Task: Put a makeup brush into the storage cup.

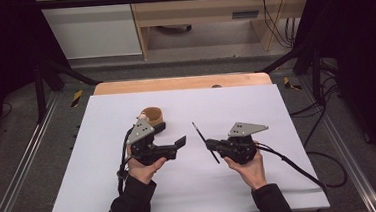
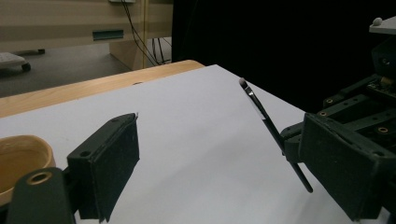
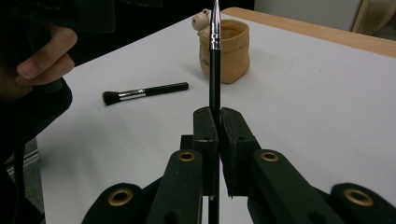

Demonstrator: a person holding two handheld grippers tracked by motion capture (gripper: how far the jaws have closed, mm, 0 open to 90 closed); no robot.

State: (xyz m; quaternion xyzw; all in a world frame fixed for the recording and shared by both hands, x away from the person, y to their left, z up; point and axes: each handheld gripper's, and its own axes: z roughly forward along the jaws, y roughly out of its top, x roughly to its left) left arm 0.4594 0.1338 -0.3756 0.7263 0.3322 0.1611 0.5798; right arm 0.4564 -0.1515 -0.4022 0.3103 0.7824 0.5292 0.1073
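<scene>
We've got the right gripper (image 1: pixel 210 145) clamped on a thin black brush (image 1: pixel 204 141); in the right gripper view its two pads (image 3: pixel 204 130) are pressed together w/ the brush handle (image 3: pixel 215 79) pinched between them, the shaft standing up past the jaws and a short bit poking out below. In the high view the brush sits tilted, its far tip pointing away from us, just right of the tan pot (image 1: pixel 152 117) and apart from it.

Left gripper (image 1: pixel 180 142): jaws wide, nothing between them. In the left gripper view we see its near pad (image 2: pixel 111 163) and far pad (image 2: pixel 345 163) well apart, bare white board (image 2: pixel 196 154) in the gap. Beyond the far pad we see the thin brush (image 2: pixel 271 125) slanting up from the other gripper's jaws. The left gripper's tips point toward the right gripper, near but not touching.

The pot (image 3: pixel 225 50) stands upright on the board, left of the held brush in the high view, w/ a small figure (image 3: pixel 201 19) on its rim. A second, thicker brush (image 3: pixel 144 92) lies flat on the board near the pot, on the side toward the left hand (image 3: pixel 44 60); nothing touches it.
</scene>
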